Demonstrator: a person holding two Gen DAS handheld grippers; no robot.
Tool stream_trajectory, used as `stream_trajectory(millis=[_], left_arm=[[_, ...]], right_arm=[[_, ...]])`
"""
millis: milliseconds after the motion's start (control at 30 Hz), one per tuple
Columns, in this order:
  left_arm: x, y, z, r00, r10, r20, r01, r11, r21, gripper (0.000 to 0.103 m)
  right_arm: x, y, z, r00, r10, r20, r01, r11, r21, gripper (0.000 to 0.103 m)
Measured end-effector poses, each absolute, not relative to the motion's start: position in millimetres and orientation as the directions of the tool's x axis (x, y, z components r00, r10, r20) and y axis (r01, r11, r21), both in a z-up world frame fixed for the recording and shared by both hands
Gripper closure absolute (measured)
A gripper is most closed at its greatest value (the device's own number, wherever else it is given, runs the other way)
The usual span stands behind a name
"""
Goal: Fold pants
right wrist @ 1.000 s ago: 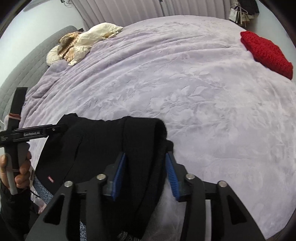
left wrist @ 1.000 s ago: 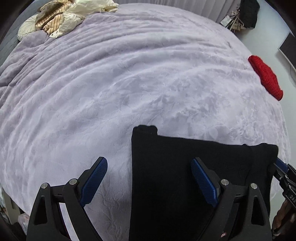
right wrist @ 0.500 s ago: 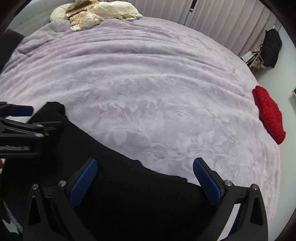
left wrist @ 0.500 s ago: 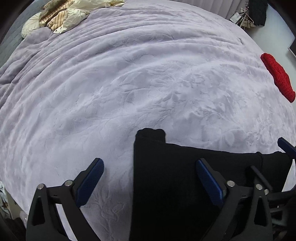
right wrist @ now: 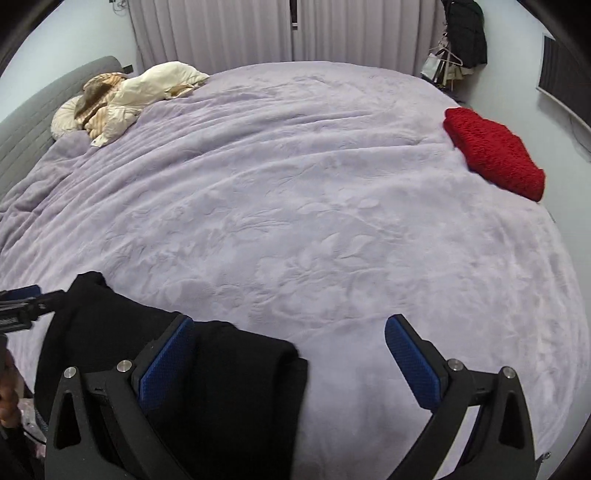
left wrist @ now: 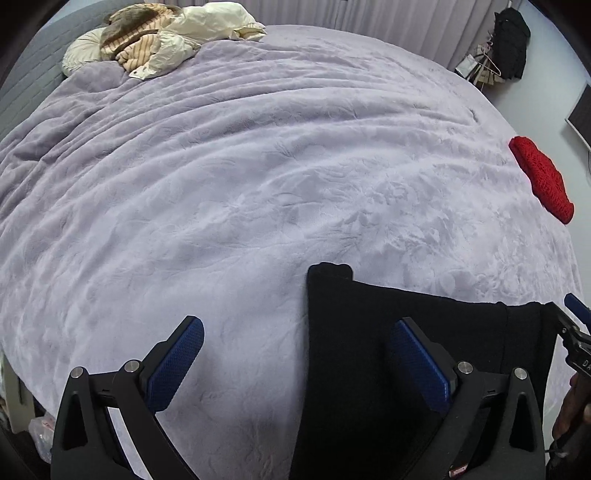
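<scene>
The black pants (left wrist: 369,350) lie folded flat near the front edge of the lilac bed; they also show in the right wrist view (right wrist: 221,369). My left gripper (left wrist: 295,354) is open and empty, hovering over the pants' left edge, one pad over the blanket and one over the cloth. My right gripper (right wrist: 291,358) is open and empty, over the pants' right end. The other gripper's tip shows at each view's edge.
A lilac blanket (left wrist: 258,166) covers the bed. A folded red knit (right wrist: 495,151) lies at the right edge, also in the left wrist view (left wrist: 543,181). Cream and striped bedding (left wrist: 162,40) is piled by the headboard. Clothes hang at the far right (right wrist: 465,33).
My right gripper let go of the pants' end and opened wide. The pants now rest on the bed. My left gripper stayed open and shifted slightly.
</scene>
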State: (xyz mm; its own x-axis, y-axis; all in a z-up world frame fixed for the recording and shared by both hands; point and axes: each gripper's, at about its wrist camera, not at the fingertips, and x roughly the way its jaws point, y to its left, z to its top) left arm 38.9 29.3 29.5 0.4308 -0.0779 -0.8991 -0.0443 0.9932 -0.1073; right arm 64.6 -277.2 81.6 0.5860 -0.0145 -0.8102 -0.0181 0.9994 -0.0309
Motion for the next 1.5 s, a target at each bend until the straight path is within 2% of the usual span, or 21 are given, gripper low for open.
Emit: stream_trajectory(millis=[67, 200, 300, 400, 533, 600, 733, 767, 833, 933, 1067, 1200, 1333, 1500], left_arm=[[38.9, 30.9, 13.4, 0.399, -0.018, -0.917, -0.066, 0.997, -0.048, 0.000], [38.1, 30.0, -24.0, 0.364, -0.013, -0.931, -0.085, 0.995, -0.047, 0.000], [35.4, 34.4, -10.8, 0.370, -0.013, -0.929, -0.071, 0.997, -0.042, 0.000], [15.4, 44.5, 22.0, 0.427, -0.035, -0.904, -0.062, 0.996, -0.068, 0.000], [-31.8, 41.7, 49.6, 0.467, -0.119, -0.876, 0.036, 0.993, -0.115, 0.000], [-50.9, 24.2, 49.6, 0.457, -0.124, -0.881, 0.102, 0.991, -0.087, 0.000], [-69.7, -5.2, 33.0, 0.452, -0.028, -0.892, 0.155, 0.987, 0.048, 0.000], [-69.2, -2.8, 26.4, 0.440, -0.015, -0.898, 0.145, 0.988, 0.055, 0.000], [-69.5, 10.3, 13.3, 0.397, -0.072, -0.915, 0.112, 0.993, -0.029, 0.000], [-69.7, 22.5, -2.2, 0.351, -0.178, -0.919, 0.086, 0.984, -0.157, 0.000], [-72.6, 17.8, -8.4, 0.367, -0.190, -0.910, 0.079, 0.982, -0.173, 0.000], [-74.5, 15.3, -5.9, 0.371, -0.164, -0.914, 0.074, 0.986, -0.146, 0.000], [-82.1, 16.2, 16.9, 0.378, -0.124, -0.917, 0.062, 0.992, -0.108, 0.000], [-93.6, 8.4, 29.2, 0.428, 0.002, -0.904, 0.081, 0.996, 0.041, 0.000]], right_arm=[[70.4, -281.0, 71.7, 0.558, -0.069, -0.827, -0.006, 0.996, -0.087, 0.001], [80.8, -284.2, 41.6, 0.502, -0.098, -0.859, 0.010, 0.994, -0.108, 0.001], [77.1, -289.4, 43.3, 0.513, -0.083, -0.855, 0.012, 0.996, -0.089, 0.001], [52.5, -292.8, 74.7, 0.571, -0.040, -0.820, 0.021, 0.999, -0.034, 0.001], [-4.8, -250.5, 101.4, 0.590, 0.125, -0.797, -0.242, 0.970, -0.027, 0.001], [-29.3, -220.5, 99.7, 0.579, 0.167, -0.798, -0.350, 0.935, -0.059, 0.001], [-41.8, -169.3, 85.3, 0.552, 0.218, -0.804, -0.456, 0.887, -0.073, 0.001], [-40.3, -158.5, 78.4, 0.546, 0.214, -0.810, -0.467, 0.881, -0.082, 0.001], [-39.2, -148.4, 59.6, 0.516, 0.192, -0.835, -0.500, 0.859, -0.111, 0.001], [-40.0, -162.0, 38.3, 0.509, 0.123, -0.852, -0.476, 0.865, -0.159, 0.001], [-44.6, -183.8, 37.3, 0.522, 0.089, -0.848, -0.427, 0.888, -0.169, 0.001], [-47.2, -176.5, 33.9, 0.550, 0.051, -0.834, -0.425, 0.876, -0.227, 0.001], [-50.1, -184.7, 49.2, 0.546, 0.093, -0.833, -0.428, 0.885, -0.181, 0.001], [-70.2, -191.8, 63.6, 0.565, 0.053, -0.824, -0.433, 0.869, -0.241, 0.001]])
